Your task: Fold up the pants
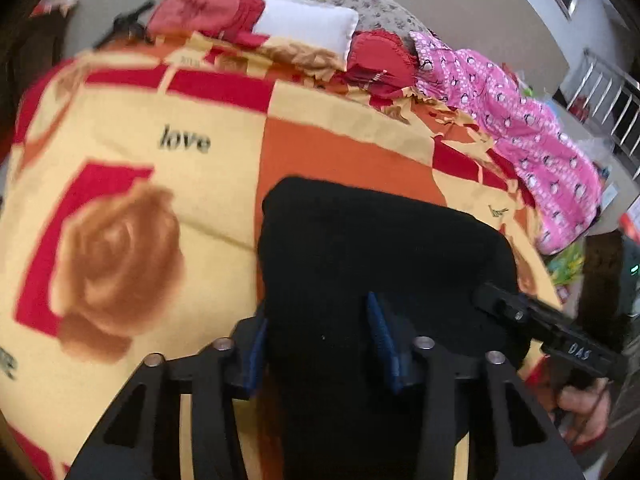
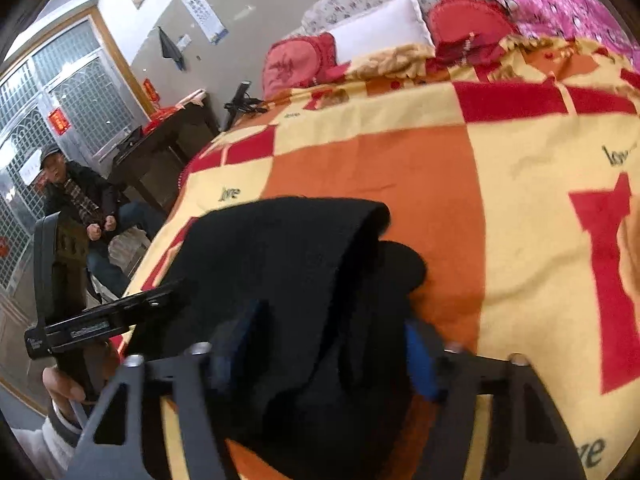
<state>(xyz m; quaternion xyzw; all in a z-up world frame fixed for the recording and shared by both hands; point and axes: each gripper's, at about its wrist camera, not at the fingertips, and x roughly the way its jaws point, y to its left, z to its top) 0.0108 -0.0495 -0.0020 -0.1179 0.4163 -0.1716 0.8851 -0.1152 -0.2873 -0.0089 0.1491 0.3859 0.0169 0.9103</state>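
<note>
A: The black pants (image 1: 380, 248) are seen bunched on the bed (image 1: 160, 216), near its front edge, on the orange patch of the blanket. The left gripper (image 1: 320, 344) is spread wide, cloth lying between its blue fingers (image 1: 382, 332) but not pinched.

B: Same at the right gripper (image 2: 332, 344): fingers (image 2: 420, 360) apart, fabric draped through the gap. A fold edge is judged to be lined up before any squeeze.

A: One pair of pants is counted, two grippers.

B: At the headboard, two red cushions (image 1: 200, 8) and one white pillow (image 1: 308, 24) are counted. One pink garment (image 1: 520, 128) is left aside, presumably to keep the folding patch free.
</note>
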